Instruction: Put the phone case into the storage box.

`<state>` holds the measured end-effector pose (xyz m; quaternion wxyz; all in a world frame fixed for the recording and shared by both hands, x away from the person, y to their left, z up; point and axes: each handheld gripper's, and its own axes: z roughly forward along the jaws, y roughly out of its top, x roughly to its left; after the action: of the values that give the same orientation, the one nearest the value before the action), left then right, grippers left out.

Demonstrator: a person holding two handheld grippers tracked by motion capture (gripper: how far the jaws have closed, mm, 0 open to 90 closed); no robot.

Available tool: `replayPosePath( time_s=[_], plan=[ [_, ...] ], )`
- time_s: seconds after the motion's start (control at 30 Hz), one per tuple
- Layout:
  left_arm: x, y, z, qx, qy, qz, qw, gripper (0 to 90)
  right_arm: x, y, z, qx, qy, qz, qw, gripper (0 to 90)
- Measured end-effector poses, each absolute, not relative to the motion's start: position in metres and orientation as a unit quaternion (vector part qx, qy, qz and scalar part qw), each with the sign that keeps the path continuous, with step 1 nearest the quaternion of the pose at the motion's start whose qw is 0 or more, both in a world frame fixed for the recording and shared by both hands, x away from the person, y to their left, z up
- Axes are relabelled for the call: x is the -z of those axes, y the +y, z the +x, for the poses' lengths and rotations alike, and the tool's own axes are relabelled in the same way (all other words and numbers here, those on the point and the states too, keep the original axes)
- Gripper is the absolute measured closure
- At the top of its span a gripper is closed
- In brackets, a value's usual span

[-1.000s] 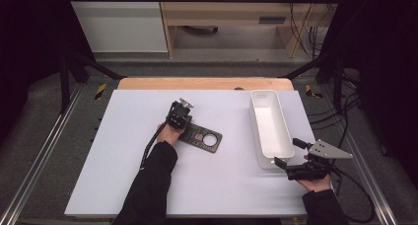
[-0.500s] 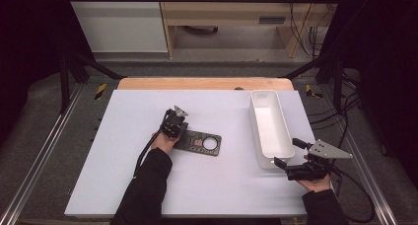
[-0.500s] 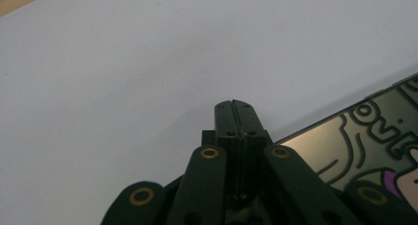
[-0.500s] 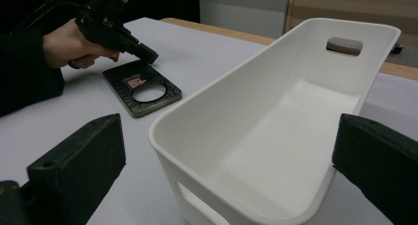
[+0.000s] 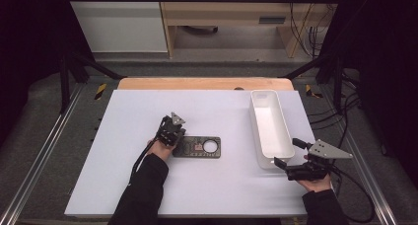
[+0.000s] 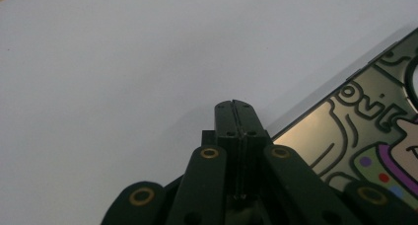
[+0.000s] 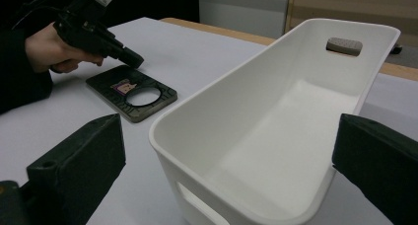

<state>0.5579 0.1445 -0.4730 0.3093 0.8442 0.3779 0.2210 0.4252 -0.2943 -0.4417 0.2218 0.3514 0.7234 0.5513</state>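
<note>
A dark flat plate [image 5: 197, 147] with a round hole and a cartoon print lies mid-table; it also shows in the left gripper view [image 6: 355, 146] and the right gripper view [image 7: 132, 93]. My left gripper [image 5: 172, 129] sits at the plate's left end, and its jaws [image 6: 235, 106] are shut with nothing between them, tips just off the plate's edge. The same gripper [image 7: 133, 59] shows far off in the right gripper view. My right gripper [image 5: 287, 152] stands wide open at the near end of a white bin [image 5: 270, 129]. Its jaws [image 7: 226, 151] flank that end of the bin [image 7: 276, 116] without touching.
The white tabletop [image 5: 123, 175] has free room at left and front. A wooden strip [image 5: 197, 83] runs along its far edge. Metal rails [image 5: 44, 151] and cables flank the table. The bin holds nothing.
My left gripper has drawn toward the person and a little left. The dark plate now lies squarer to the table's front edge and slightly nearer. The right gripper has stayed put.
</note>
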Motion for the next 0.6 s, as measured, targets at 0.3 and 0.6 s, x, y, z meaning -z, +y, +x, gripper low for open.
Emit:
replayPosePath(
  time_s=[0.3,0.6],
  plan=[
    [0.474,0.149,0.543,-0.22,0.371,0.846,0.312,89.2,0.442,-0.294,0.425,-0.55,0.724,0.351,0.222,0.2],
    [0.474,0.152,0.525,-0.219,0.362,0.85,0.314,89.2,0.442,-0.294,0.425,-0.55,0.725,0.35,0.222,0.2]
  ],
)
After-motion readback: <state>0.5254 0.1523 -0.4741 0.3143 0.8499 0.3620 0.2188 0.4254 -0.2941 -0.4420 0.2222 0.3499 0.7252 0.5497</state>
